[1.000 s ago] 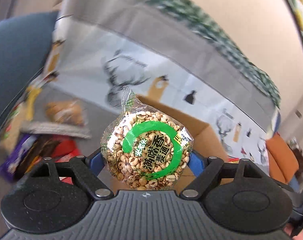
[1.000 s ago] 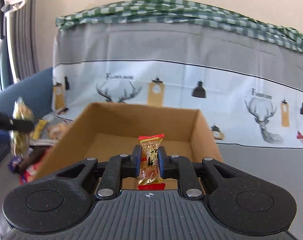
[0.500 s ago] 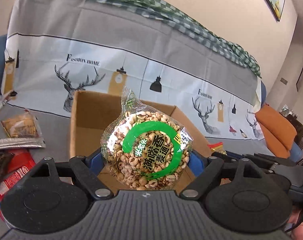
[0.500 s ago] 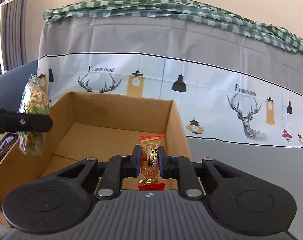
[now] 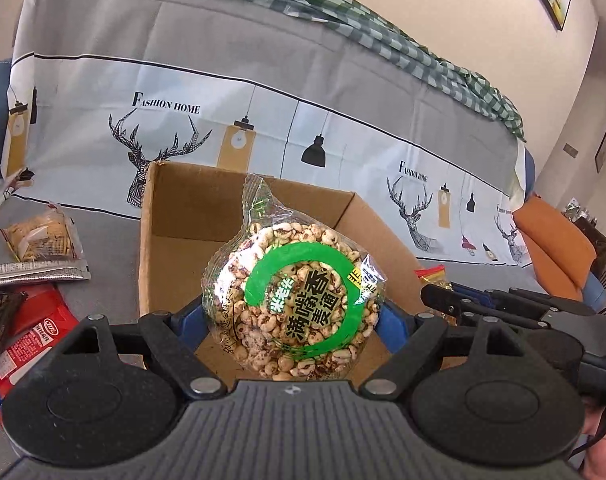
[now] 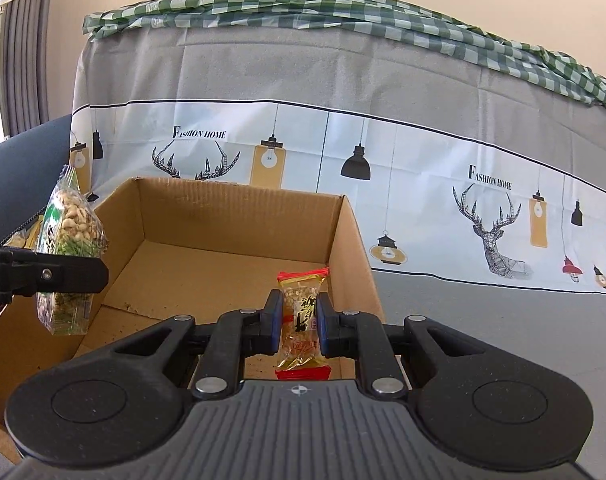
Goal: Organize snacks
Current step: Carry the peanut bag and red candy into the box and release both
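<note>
- Left gripper [image 5: 293, 316]: jaws set wide, blue pads pressed on both sides of a puffed-grain bag [image 5: 293, 300]; the bag stands upright, held in the air over the box [image 5: 175, 208].
- Right gripper [image 6: 299, 320]: jaws nearly together, clamped on a small bar [image 6: 301, 320] in a clear wrapper with red ends; held upright above the box's near right corner.
- Box: brown cardboard, open top, only crumbs visible on its floor; stands on a grey cloth [image 5: 103, 288].
- Loose snacks [image 5: 39, 236]: several packets lying on the cloth, left of the box.
- Backdrop: deer-print cloth [image 6: 343, 152], green check cloth [image 6: 343, 4] draped over its top.
</note>
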The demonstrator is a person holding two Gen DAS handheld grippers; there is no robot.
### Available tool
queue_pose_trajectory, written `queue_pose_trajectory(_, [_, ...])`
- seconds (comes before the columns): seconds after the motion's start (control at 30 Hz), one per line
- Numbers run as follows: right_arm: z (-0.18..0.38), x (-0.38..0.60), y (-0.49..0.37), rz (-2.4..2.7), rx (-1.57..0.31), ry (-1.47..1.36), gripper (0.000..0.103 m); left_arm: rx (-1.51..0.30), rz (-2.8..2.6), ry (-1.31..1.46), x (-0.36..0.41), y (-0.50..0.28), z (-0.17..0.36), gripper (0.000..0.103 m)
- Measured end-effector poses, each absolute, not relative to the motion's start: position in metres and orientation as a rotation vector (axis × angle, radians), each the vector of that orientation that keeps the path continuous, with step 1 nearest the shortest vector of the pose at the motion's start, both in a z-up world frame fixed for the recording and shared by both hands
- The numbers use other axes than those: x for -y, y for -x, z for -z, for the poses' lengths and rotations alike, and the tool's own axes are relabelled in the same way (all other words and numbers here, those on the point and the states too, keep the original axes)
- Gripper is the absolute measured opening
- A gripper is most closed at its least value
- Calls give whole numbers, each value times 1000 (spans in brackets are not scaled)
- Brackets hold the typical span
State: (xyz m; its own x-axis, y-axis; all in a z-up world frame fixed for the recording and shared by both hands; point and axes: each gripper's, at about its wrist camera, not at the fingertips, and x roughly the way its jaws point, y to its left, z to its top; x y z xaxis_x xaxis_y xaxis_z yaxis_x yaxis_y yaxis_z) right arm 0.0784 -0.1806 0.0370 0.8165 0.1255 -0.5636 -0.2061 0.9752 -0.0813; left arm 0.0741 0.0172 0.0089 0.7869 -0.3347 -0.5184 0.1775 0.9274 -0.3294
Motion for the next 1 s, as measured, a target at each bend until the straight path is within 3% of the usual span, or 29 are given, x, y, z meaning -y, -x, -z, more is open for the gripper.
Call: queue_pose_trajectory(1.0, [-34, 179, -80, -175, -586, 159, 18, -597, 291, 256, -15, -72, -9, 87])
